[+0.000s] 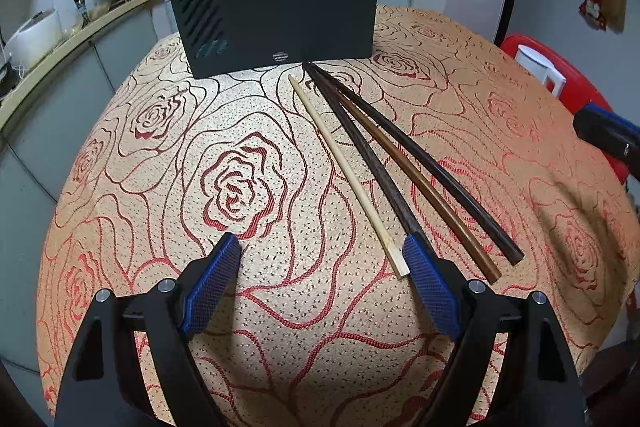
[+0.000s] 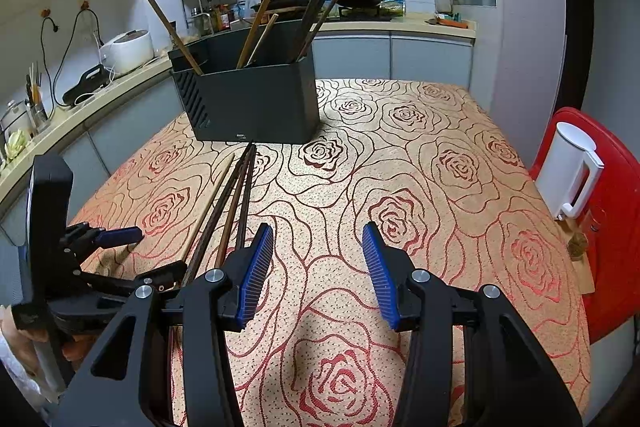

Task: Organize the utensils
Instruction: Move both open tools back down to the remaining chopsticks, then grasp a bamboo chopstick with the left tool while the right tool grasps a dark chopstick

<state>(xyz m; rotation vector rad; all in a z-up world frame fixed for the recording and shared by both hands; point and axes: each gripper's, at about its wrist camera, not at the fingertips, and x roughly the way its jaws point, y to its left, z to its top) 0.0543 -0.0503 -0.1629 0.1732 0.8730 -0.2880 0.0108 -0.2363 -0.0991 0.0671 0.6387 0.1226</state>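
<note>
Several chopsticks lie fanned on the rose-patterned tablecloth: a pale one (image 1: 348, 175), a dark one (image 1: 368, 155), a brown one (image 1: 424, 191) and a blackish one (image 1: 436, 171). Their far tips meet near the black utensil holder (image 1: 276, 19), which stands upright with several chopsticks (image 2: 260, 15) in it. My left gripper (image 1: 320, 247) is open just above the cloth; its right pad (image 1: 428, 287) sits beside the pale chopstick's near end. My right gripper (image 2: 318, 233) is open with nothing between its fingers, to the right of the chopsticks (image 2: 234, 195). The left gripper (image 2: 120, 237) shows at that view's left.
A red chair (image 2: 608, 235) with a white kettle (image 2: 568, 175) on it stands at the table's right edge. A kitchen counter (image 2: 80, 119) with a rice cooker (image 2: 128, 51) and racks runs behind and left of the table.
</note>
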